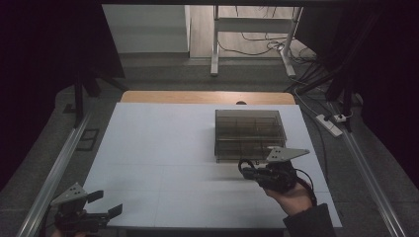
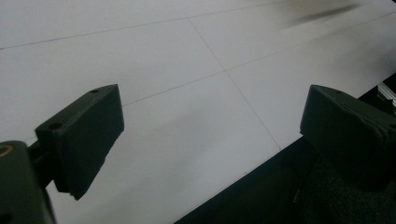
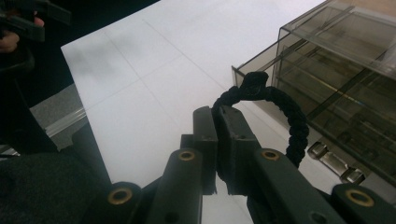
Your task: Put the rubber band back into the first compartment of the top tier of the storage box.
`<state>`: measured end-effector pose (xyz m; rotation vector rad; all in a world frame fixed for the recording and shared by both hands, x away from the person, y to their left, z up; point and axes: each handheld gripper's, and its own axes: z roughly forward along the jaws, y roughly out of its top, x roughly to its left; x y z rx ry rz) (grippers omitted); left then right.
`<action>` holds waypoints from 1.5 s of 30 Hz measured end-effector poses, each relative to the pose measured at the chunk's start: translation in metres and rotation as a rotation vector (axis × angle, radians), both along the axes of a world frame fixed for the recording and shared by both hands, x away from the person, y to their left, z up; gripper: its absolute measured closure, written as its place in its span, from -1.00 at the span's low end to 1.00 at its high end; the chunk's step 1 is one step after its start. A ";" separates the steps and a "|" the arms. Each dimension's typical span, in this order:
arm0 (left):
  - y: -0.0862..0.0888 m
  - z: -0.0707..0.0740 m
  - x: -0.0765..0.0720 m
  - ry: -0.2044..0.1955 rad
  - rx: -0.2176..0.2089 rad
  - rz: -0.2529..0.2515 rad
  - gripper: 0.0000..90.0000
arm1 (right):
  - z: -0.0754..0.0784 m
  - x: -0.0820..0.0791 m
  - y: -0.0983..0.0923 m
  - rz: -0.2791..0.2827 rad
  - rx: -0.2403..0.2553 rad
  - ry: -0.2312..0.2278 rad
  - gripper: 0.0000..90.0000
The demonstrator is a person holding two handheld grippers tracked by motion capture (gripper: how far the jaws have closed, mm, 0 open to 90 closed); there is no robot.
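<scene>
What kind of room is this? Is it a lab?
Probably a lab or recording room. A plain white table stands between dark curtains, loose cables and a power strip lie on the floor, and a person holds tongs.

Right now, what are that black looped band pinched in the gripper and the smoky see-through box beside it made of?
The black looped band, clamped in the right gripper, looks like braided cord or fabric: matte, with a knobbly woven texture. The smoky see-through box seems to be tinted hard plastic: glossy, with its inner dividers visible through the walls and metal-looking clasps at the front.
</scene>
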<state>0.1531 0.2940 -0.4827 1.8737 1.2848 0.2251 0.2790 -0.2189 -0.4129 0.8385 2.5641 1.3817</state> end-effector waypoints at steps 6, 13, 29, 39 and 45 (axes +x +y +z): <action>0.000 0.000 0.000 0.001 0.001 0.000 -0.86 | 0.003 0.007 0.002 -0.013 0.013 -0.012 0.89; 0.000 0.000 0.000 0.000 0.001 0.000 -0.86 | 0.002 0.015 0.008 -0.025 0.009 -0.011 0.89; 0.000 0.000 0.000 0.001 0.003 0.002 -0.86 | -0.003 0.034 0.017 -0.056 0.014 -0.022 0.89; 0.000 0.000 0.000 0.001 0.005 0.003 -0.85 | -0.005 0.048 0.025 -0.082 0.002 -0.034 0.89; 0.000 0.000 0.000 0.000 0.006 0.003 -0.85 | -0.007 0.054 0.028 -0.090 -0.005 -0.027 0.89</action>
